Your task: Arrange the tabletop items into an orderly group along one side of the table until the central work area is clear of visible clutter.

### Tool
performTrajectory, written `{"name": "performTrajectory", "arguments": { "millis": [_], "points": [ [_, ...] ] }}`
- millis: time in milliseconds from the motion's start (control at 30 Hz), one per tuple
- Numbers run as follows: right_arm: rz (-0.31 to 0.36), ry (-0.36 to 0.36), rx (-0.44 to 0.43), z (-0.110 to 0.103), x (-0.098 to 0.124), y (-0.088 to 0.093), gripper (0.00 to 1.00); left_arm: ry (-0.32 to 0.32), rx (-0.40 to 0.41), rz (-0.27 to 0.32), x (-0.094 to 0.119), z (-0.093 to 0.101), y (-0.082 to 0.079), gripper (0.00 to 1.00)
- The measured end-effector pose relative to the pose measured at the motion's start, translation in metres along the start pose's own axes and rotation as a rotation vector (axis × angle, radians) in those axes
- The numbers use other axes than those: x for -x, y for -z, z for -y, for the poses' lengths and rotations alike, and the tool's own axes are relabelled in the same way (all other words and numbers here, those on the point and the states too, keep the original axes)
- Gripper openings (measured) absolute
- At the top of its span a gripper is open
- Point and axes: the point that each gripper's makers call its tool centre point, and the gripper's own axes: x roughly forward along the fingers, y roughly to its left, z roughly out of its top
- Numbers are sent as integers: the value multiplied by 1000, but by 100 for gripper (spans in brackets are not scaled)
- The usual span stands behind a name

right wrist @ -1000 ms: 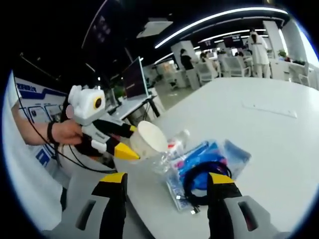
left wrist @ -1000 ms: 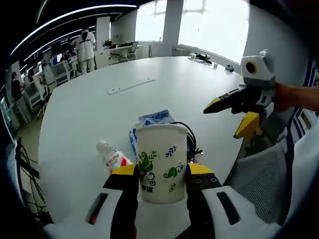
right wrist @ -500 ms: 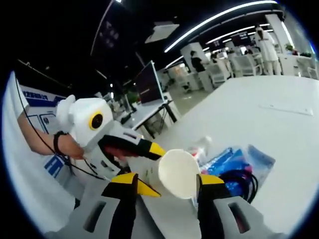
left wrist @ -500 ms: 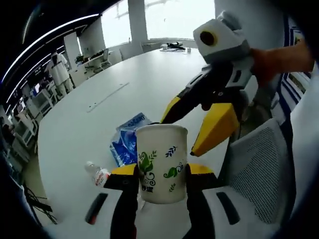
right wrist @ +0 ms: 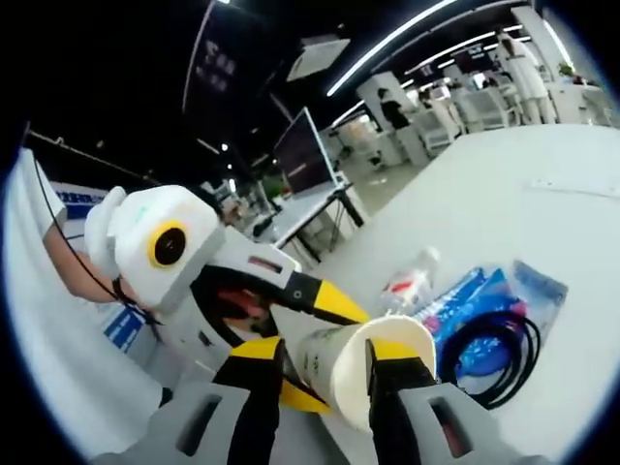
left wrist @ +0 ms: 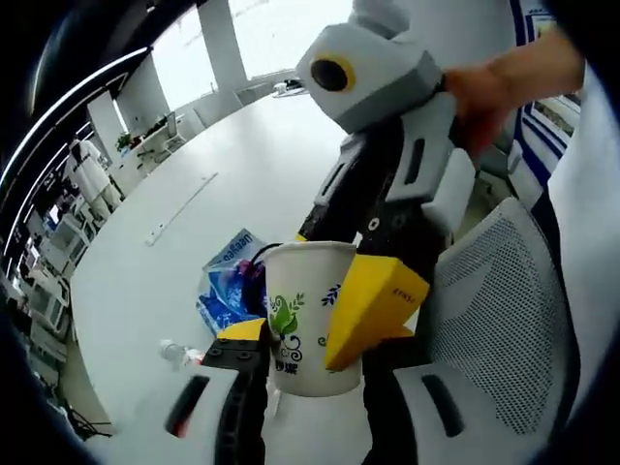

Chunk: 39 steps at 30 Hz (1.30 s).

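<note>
A white paper cup (left wrist: 300, 320) with a green leaf print is held upright off the table, and my left gripper (left wrist: 310, 344) is shut on its lower part. My right gripper (left wrist: 325, 281) has come in from the right and straddles the same cup, one yellow jaw flat on its side. In the right gripper view the cup (right wrist: 363, 373) lies between my right gripper's (right wrist: 325, 363) narrowed jaws, which touch it. A small bottle (right wrist: 412, 286), a blue packet (right wrist: 465, 300) and a coiled black cable (right wrist: 499, 349) lie together on the white table (right wrist: 504, 194).
The bottle (left wrist: 179, 354) and blue packet (left wrist: 228, 281) sit near the table's (left wrist: 194, 203) near edge. A white strip (left wrist: 179, 208) lies farther out. A grey mesh chair (left wrist: 494, 300) stands beside the edge. A person's hand (left wrist: 504, 87) holds the right gripper.
My right gripper has moved in from the side onto the cup and its jaws have narrowed around it. My left gripper has kept hold of the cup throughout.
</note>
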Motion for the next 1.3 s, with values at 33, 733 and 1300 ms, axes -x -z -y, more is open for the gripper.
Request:
{"name": "performTrajectory", "arguments": {
  "millis": [33, 733, 1300],
  "points": [
    [0, -5, -2, -1, 0, 0, 28, 2, -5, 0, 0, 0, -1, 36],
    [7, -29, -70, -7, 2, 3, 2, 30, -50, 20, -2, 9, -8, 37],
    [59, -10, -100, -3, 1, -5, 1, -8, 7, 30, 0, -2, -6, 39]
  ]
}}
